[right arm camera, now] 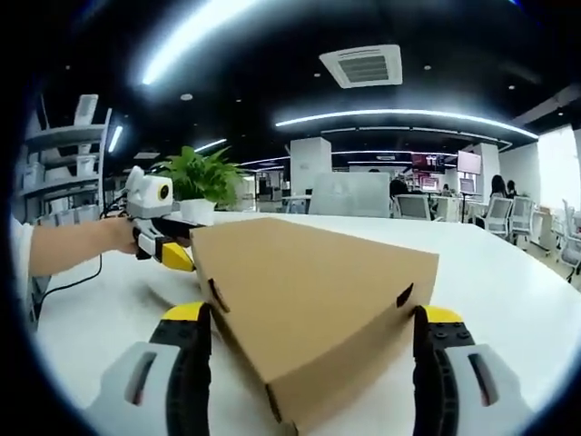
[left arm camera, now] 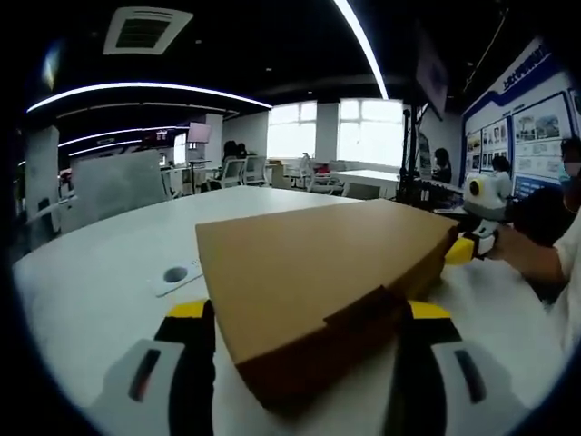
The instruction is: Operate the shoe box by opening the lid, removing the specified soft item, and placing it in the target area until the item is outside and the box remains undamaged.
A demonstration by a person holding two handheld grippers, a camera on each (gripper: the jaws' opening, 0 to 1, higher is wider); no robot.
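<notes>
The white surface [left arm camera: 100, 272] takes the lower half of both views, and it carries the shoe box [left arm camera: 318, 282], a plain brown cardboard box with its lid closed.

In the left gripper view the shoe box lies in the centre and lower centre of the frame, with one corner pointing down between the two jaws of the left tongs [left arm camera: 309, 363]. The jaws stand wide apart, one at each side of this corner, with yellow tips. The tongs are released; if the jaws touch the cardboard, I cannot tell. A closing tab of the lid is visible on the near side of the box.

In the right gripper view the shoe box [right arm camera: 309, 309] fills the centre, and again one corner comes down between the jaws of the right tongs [right arm camera: 313, 363]. These jaws are also spread wide, at the left and right of the box, so the tongs are released and grasp nothing. Small dark slots are seen on the side walls of the box.

Each tongs appears in the other view. At the right edge of the left gripper view, the right tongs [left arm camera: 467, 245] is at the far end of the box, held by a hand [left arm camera: 522, 250]. At the left of the right gripper view, the left tongs [right arm camera: 172, 250] is at the far corner of the box, held by a hand [right arm camera: 113, 238].

A green plant [right arm camera: 204, 177] in a white pot stands behind the box at the upper left of the right gripper view. A small white flat object with a round dark spot [left arm camera: 175, 274] lies on the surface at the left of the box in the left gripper view.
</notes>
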